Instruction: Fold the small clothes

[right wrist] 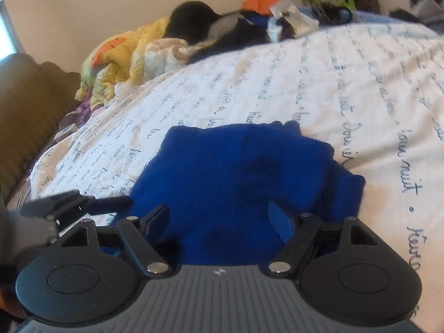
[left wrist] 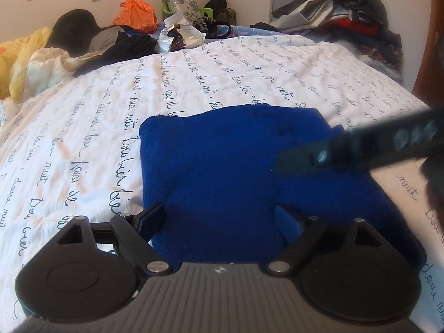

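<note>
A folded blue garment (left wrist: 222,172) lies directly ahead of both tools on a white bedspread (left wrist: 83,127) printed with cursive French script; "nuit" is readable. The left gripper (left wrist: 219,216) and right gripper (right wrist: 219,216) both stand wide open over the cloth's near edge, gripping nothing. Clothes piles (left wrist: 333,8) sit far ahead.

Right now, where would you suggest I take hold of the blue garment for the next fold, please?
Probably the blue garment is best pinched at its near edge, coming in low from the near side: it lies flat, already folded, and both the open left gripper and right gripper straddle that edge.
</note>
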{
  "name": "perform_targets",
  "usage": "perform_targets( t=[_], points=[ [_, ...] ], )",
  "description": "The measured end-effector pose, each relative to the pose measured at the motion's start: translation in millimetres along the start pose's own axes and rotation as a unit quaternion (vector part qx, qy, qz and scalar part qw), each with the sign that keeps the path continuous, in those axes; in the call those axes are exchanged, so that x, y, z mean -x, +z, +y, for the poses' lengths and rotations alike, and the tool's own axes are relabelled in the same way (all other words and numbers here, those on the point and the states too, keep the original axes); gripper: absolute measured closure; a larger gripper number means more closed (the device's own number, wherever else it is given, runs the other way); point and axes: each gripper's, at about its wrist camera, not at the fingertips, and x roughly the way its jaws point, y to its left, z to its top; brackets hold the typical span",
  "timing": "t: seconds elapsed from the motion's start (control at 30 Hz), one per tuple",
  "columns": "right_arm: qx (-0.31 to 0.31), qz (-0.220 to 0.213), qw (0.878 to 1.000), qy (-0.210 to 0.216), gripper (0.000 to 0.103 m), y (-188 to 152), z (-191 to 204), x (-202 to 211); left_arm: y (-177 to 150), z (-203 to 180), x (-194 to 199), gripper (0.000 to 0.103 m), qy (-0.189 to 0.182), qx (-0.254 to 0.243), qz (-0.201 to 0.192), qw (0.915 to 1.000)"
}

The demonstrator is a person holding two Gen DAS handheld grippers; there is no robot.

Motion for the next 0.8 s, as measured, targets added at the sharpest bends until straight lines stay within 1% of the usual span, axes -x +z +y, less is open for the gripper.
perform_targets(
  t=[0.1, 0.13, 0.2, 0.23, 0.27, 0.3, 0.33, 0.37, 0.43, 0.47, 0.53, 0.57, 0.6, 0.63, 0.7, 0.73, 0.8],
  points=[
    [0.007, -0.023, 0.999, 0.029, 0.024, 3.7, 11.5, 18.5, -1.3, -0.5, 0.0, 0.016, 0.003, 0.003, -0.002, 1.0],
    [0.004, -0.016, 0.999, 0.03, 0.024, 2.1, 11.4, 16.2, -0.8, -0.7, -0.6, 0.015, 0.004, 0.003, -0.003, 1.0],
    [-0.009, 0.024, 0.999, 0.02, 0.025, -8.1, -2.5, -5.8, -1.0, -1.0, -0.5, 0.015, 0.006, 0.001, -0.004, 1.0],
    [-0.003, -0.002, 0.999, 0.042, 0.025, -17.1, -8.7, -4.7, -1.5, -0.6, 2.8, 0.015, 0.007, 0.001, -0.005, 1.0],
    [-0.013, 0.001, 0.999, 0.049, 0.025, -17.9, -11.7, -2.3, -2.2, 0.3, 9.3, 0.018, 0.012, 0.003, -0.007, 0.9999],
    [-0.029, 0.008, 0.999, 0.045, 0.025, -15.6, -9.4, 6.3, -4.4, 1.5, 19.5, 0.021, 0.012, 0.006, -0.013, 0.9998],
    [-0.038, 0.016, 0.999, 0.035, 0.025, -13.1, -3.5, 17.3, -9.0, 2.5, 33.1, 0.02, 0.008, 0.008, -0.024, 0.9996],
    [-0.03, 0.01, 0.999, 0.03, 0.025, -14.4, 2.7, 29.0, -16.5, 4.2, 48.4, 0.016, 0.002, 0.012, -0.037, 0.9992],
    [-0.003, -0.022, 0.999, 0.027, 0.024, -27.5, 16.3, 55.6, -32.1, 4.6, 68.1, 0.013, -0.012, 0.029, -0.043, 0.9986],
    [0.008, -0.023, 0.999, 0.022, 0.021, -35.8, 21.7, 59.7, -40.4, 1.9, 72.1, 0.013, -0.024, 0.034, -0.034, 0.9985],
    [0.036, 0.004, 0.999, -0.002, 0.021, -54.1, 28.4, 50.1, -58.2, -7.6, 66.2, 0.014, -0.036, 0.022, -0.004, 0.9991],
    [0.042, 0.029, 0.999, -0.013, 0.021, -65.3, 25.2, 37.4, -66.5, -10.4, 59.7, 0.015, -0.033, 0.013, 0.013, 0.9993],
    [0.052, 0.018, 0.998, -0.012, 0.021, -75.5, 21.4, 33.7, -77.1, -7.6, 58.4, 0.012, -0.027, 0.018, 0.005, 0.9995],
    [0.058, 0.007, 0.998, -0.008, 0.021, -80.2, 20.6, 37.5, -80.7, -2.8, 62.2, 0.011, -0.017, 0.027, 0.006, 0.9995],
    [0.028, 0.014, 0.999, -0.009, 0.021, -75.5, 18.2, 51.1, -81.8, 9.9, 73.7, 0.015, -0.016, 0.05, 0.01, 0.9986],
    [0.015, 0.008, 1.0, -0.001, 0.021, -74.2, 15.6, 61.3, -82.7, 13.6, 81.8, 0.02, -0.011, 0.054, 0.004, 0.9985],
    [-0.005, -0.006, 1.0, 0.012, 0.02, -76.2, 6.5, 78.4, -85.8, 10.0, 97.9, 0.02, -0.002, 0.032, -0.019, 0.9993]
  ],
)
